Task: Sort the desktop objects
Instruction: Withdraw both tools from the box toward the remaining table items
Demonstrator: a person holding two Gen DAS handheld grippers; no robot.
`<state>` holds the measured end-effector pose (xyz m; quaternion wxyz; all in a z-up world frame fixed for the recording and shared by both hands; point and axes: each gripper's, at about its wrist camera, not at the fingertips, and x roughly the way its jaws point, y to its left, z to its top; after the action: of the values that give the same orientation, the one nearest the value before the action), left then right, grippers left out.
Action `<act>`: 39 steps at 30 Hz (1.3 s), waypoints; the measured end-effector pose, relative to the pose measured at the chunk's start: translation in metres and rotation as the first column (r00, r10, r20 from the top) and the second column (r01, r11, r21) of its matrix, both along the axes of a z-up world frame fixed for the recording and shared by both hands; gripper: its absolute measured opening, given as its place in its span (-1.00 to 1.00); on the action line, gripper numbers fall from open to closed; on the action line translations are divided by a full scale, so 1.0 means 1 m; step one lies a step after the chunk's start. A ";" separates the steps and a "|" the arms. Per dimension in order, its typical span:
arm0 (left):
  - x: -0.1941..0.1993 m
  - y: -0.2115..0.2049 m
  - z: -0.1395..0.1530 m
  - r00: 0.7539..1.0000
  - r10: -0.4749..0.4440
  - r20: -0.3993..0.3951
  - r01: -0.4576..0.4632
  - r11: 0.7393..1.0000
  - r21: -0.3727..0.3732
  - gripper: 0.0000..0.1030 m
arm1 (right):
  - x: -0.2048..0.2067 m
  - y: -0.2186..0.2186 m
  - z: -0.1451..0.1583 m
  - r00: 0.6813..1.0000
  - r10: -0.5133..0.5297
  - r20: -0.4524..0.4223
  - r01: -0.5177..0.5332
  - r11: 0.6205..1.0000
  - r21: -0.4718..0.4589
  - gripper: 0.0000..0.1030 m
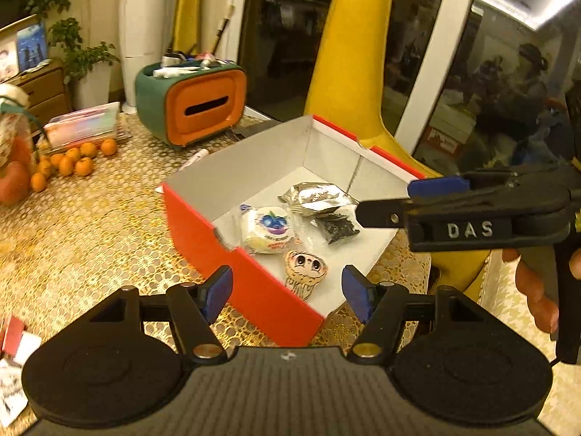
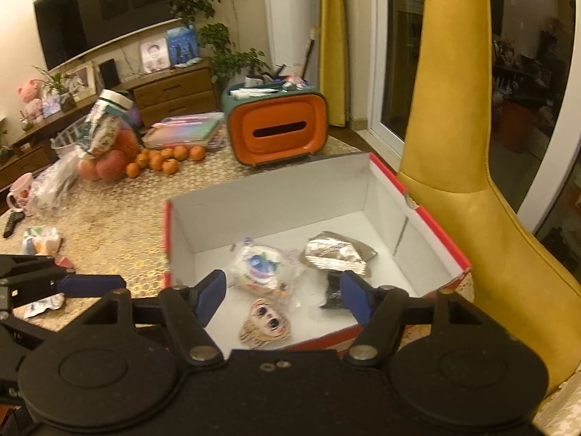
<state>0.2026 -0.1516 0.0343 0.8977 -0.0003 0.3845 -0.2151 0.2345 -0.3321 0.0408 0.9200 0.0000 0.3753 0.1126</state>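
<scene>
Left gripper (image 1: 287,290) jaws apart and empty, right gripper (image 2: 283,298) also apart and empty, both above red box (image 1: 232,272), silver packet (image 2: 334,254), blueberry snack (image 2: 263,270), cartoon-face packet (image 2: 265,323) inside.

The right claw (image 2: 281,296) is covering part of the dark packet (image 2: 332,290) in the box (image 2: 435,225). The silver pouch (image 1: 317,198) is showing print too blurred to read.
</scene>
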 end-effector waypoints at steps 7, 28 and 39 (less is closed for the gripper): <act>-0.023 0.039 -0.002 0.998 0.062 0.027 -0.061 0.998 -0.019 0.50 | -0.020 0.022 0.001 0.999 0.033 0.030 -0.033 0.999 0.000 0.46; -0.057 0.172 -0.015 0.965 0.253 0.067 -0.254 0.967 0.011 1.00 | -0.041 0.146 -0.025 0.973 0.228 0.043 -0.226 0.973 -0.053 0.59; -0.058 0.254 -0.043 0.933 0.357 0.048 -0.359 0.933 0.015 1.00 | -0.032 0.215 -0.050 0.944 0.330 0.010 -0.328 0.940 -0.089 0.60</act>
<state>0.1446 0.1029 -0.0088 0.9301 -0.0549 0.3605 -0.0434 0.2029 -0.1170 -0.0090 0.8919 -0.1036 0.3633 0.2486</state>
